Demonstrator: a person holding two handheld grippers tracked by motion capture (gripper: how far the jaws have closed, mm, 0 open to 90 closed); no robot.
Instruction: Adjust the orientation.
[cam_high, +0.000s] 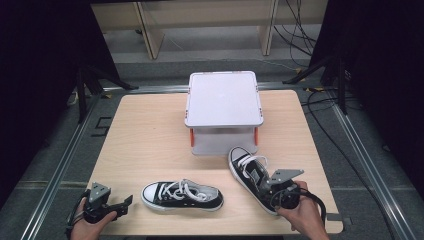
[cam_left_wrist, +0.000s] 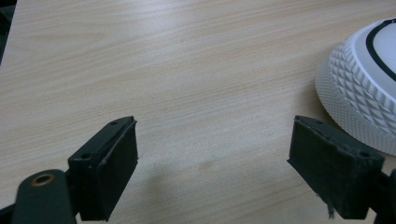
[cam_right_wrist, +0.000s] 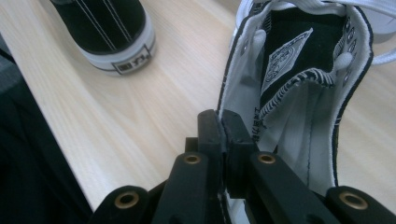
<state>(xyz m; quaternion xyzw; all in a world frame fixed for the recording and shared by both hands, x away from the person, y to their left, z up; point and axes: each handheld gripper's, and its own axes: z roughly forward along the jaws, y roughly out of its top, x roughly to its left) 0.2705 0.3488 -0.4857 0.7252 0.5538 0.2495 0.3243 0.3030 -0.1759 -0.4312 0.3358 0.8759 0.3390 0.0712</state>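
Two black low-top sneakers with white soles and laces lie on the wooden table (cam_high: 150, 135). The left sneaker (cam_high: 182, 195) rests on its sole near the front edge, toe pointing left. My left gripper (cam_high: 124, 205) stands open just left of that toe, apart from it. In the left gripper view the gripper (cam_left_wrist: 215, 140) has bare table between its jaws, with the white toe cap (cam_left_wrist: 364, 79) to the right. The right sneaker (cam_high: 248, 175) lies angled toward the box. My right gripper (cam_high: 268, 187) is shut on its side collar (cam_right_wrist: 243, 93); in the right gripper view the gripper (cam_right_wrist: 223, 123) pinches that edge.
A white box-like stand (cam_high: 223, 107) with orange clips sits at the table's middle rear, just behind the right sneaker. The left sneaker's heel (cam_right_wrist: 114, 32) lies to the left in the right gripper view. Bare table stretches on the left and far right. Cables lie on the floor beyond.
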